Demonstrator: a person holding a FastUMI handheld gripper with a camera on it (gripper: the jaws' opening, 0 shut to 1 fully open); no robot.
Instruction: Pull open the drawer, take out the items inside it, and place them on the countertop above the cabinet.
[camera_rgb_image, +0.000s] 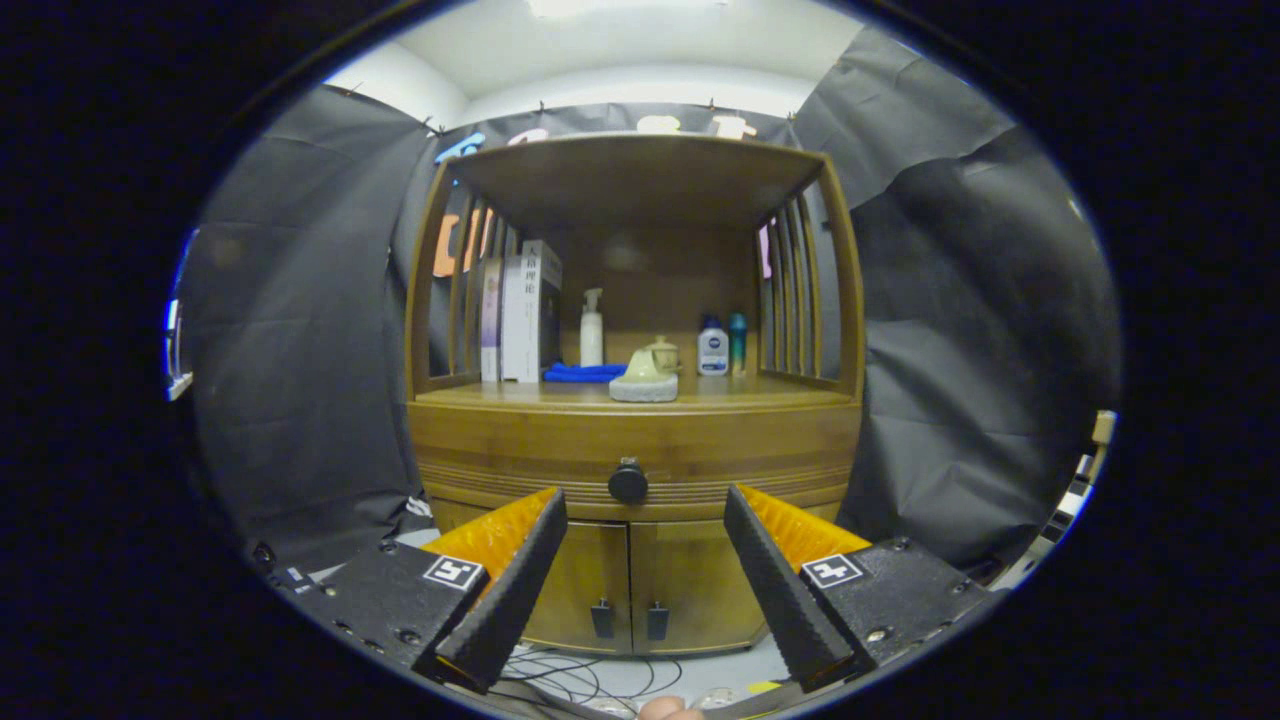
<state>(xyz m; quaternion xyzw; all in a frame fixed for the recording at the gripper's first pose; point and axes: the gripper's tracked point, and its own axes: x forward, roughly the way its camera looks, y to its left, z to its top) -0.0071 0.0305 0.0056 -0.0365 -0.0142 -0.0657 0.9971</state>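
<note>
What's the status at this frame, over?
Gripper jaws open, holding nothing. Drawer closed, knob just beyond the jaws, untouched. Nothing between jaws and knob.

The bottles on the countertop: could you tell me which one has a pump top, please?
The tall white bottle beside the books; the two short bottles at the other end have plain caps. The open claw is well short of them.
</note>
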